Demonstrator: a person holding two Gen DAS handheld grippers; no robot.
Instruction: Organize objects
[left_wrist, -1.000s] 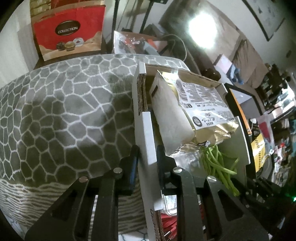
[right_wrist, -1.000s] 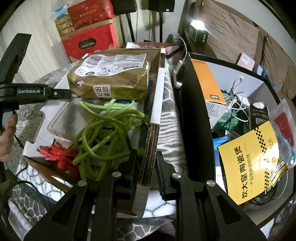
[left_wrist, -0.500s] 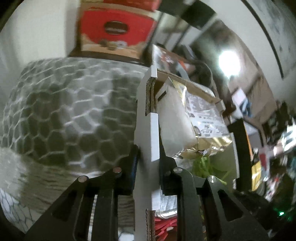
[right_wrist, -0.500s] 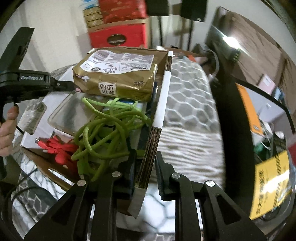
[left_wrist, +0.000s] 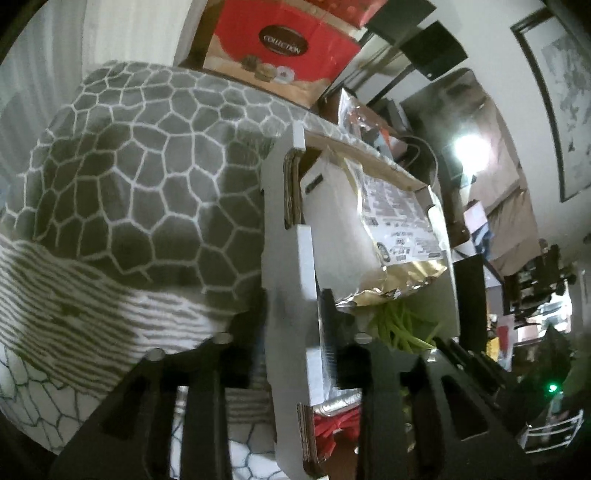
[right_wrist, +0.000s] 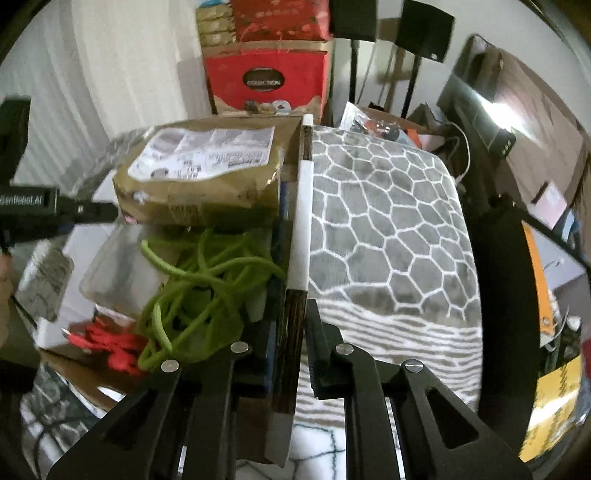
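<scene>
An open cardboard box sits over a grey honeycomb blanket (left_wrist: 147, 192). Its left wall (left_wrist: 284, 240) stands between the fingers of my left gripper (left_wrist: 295, 332), whose jaws are opening and now stand slightly off the wall. My right gripper (right_wrist: 295, 332) is shut on the right wall (right_wrist: 304, 206). Inside lie a gold packet (right_wrist: 199, 184), a tangled green cord (right_wrist: 199, 288), a red cable (right_wrist: 110, 343) and a clear plastic tub (right_wrist: 118, 269). From the left wrist view the gold packet (left_wrist: 388, 229) and green cord (left_wrist: 399, 325) also show. The left gripper's black body (right_wrist: 44, 210) shows at the box's far side.
A red "Collection" carton (right_wrist: 266, 81) stands behind the blanket against the wall, with more cartons stacked on it. To the right is a black-rimmed bin (right_wrist: 495, 295) with a yellow packet (right_wrist: 554, 398) and cables. Black stands and a bright lamp (left_wrist: 469, 147) crowd the back right.
The box and both grippers have swung left over the blanket, so the black bin now lies further right. The left jaws have widened around the wall. The right grip is unchanged.
</scene>
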